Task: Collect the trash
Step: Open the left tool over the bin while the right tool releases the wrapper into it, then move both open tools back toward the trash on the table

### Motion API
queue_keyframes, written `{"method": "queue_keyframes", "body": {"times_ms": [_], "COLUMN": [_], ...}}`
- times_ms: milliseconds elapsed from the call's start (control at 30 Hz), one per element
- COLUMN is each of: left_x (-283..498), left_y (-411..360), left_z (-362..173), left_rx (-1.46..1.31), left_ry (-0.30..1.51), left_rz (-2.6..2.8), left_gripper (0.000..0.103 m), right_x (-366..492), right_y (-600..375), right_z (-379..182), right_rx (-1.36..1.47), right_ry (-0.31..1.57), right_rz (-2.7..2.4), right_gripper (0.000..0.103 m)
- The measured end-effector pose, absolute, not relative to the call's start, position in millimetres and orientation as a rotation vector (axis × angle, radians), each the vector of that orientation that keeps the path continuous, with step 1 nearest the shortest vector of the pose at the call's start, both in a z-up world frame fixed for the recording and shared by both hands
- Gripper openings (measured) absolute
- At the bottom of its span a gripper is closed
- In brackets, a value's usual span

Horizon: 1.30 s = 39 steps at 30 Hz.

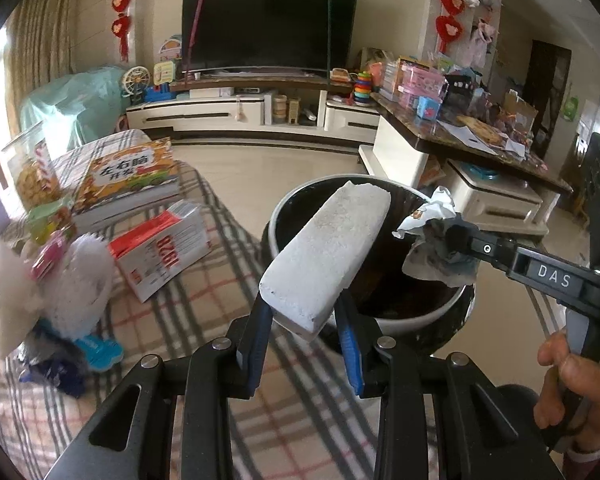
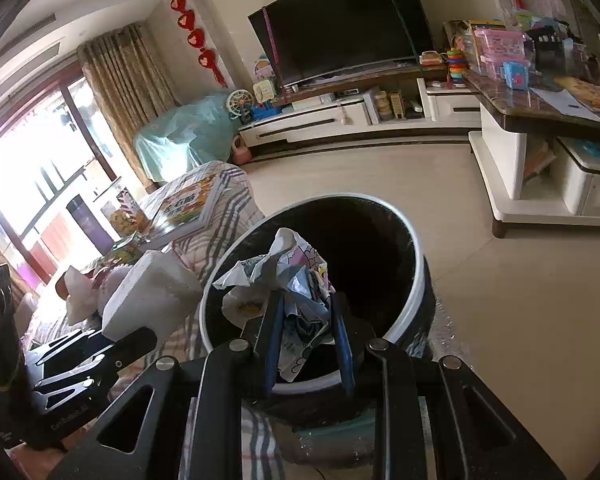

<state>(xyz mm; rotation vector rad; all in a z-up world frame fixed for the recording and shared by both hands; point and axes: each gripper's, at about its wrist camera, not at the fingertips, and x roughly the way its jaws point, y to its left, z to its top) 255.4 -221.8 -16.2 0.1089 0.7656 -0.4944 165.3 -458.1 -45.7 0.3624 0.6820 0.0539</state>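
My left gripper (image 1: 302, 314) is shut on a white foam block (image 1: 328, 256), which sticks out forward over the near rim of a round black bin with a white rim (image 1: 412, 322). My right gripper (image 2: 305, 322) is shut on a crumpled printed wrapper (image 2: 296, 276), held over the bin's (image 2: 416, 276) dark opening. In the left wrist view the right gripper (image 1: 454, 240) comes in from the right with the wrapper (image 1: 428, 226) at its tip. In the right wrist view the foam block (image 2: 148, 292) shows at the left, beside the bin.
A plaid-covered couch (image 1: 204, 312) at the left carries books (image 1: 132, 180), a red-and-white box (image 1: 164, 248), a snack jar (image 1: 32, 168) and a white plush toy (image 1: 52, 292). A cluttered coffee table (image 1: 472, 140) stands right of the bin. A TV stand (image 1: 244, 114) lines the far wall across bare floor.
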Motion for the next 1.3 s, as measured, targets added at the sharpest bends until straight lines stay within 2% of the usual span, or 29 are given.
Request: {"method": "queue_keyframes", "body": {"times_ms": [433, 633, 733, 800, 933, 1100, 1300], "left_x": [280.0, 285.9, 289.9, 289.7, 284.8, 267.1, 240.0], "left_y": [-261.4, -272.4, -273.7, -270.3, -262.5, -240.3, -199.7], "left_z": [-16.1, -19.2, -22.4, -22.5, -22.6, -22.9, -27.8], "left_rx": [0.143, 0.149, 0.144, 0.128, 0.105, 0.072, 0.014], "left_ry": [0.78, 0.784, 0.8, 0.804, 0.808, 0.796, 0.796], "left_rz": [-0.506, -0.509, -0.503, -0.498, -0.485, -0.461, -0.409], "left_gripper": [0.033, 0.036, 0.047, 0.057, 0.059, 0.064, 0.065], "right_x": [181.5, 189.5, 192.1, 191.6, 187.3, 178.3, 168.0], "right_y": [-477.4, -480.7, -482.1, -483.6, -482.2, -471.9, -443.7], "right_z": [-45.0, -47.1, -47.5, -47.9, -46.4, -44.0, -42.8], "right_rx": [0.364, 0.346, 0.345, 0.348, 0.359, 0.373, 0.366], "right_ry": [0.69, 0.705, 0.709, 0.708, 0.698, 0.68, 0.674], "right_rz": [0.028, 0.013, 0.002, -0.005, -0.003, 0.022, 0.068], "right_gripper": [0.024, 0.029, 0.04, 0.052, 0.061, 0.081, 0.086]}}
